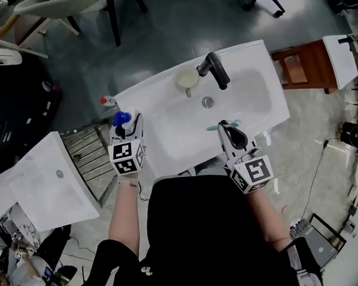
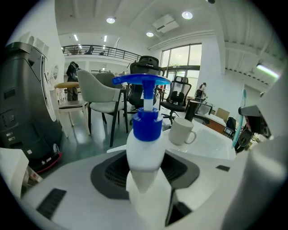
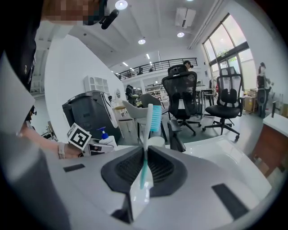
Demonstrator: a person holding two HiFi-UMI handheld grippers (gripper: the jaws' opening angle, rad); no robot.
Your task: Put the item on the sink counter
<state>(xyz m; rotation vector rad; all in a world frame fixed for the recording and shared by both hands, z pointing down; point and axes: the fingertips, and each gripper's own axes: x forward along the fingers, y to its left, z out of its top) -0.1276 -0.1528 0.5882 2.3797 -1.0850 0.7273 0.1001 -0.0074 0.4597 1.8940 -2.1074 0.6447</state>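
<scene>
both grippers loaded at the sink

left gripper [image 1: 128, 125] has its jaws spread wide and clamped on the white pump bottle [image 2: 144, 152], blue pump head up, bottle upright, right at the left edge of the white sink counter [image 1: 184, 118]. can't tell if it's touching down. over on the right, the right gripper [image 1: 229, 131] is pinched tight on a teal toothbrush [image 3: 148, 134], bristles up, above the basin's near rim. black faucet [image 1: 216, 70] and a cup [image 1: 187, 79] on the far side.
</scene>
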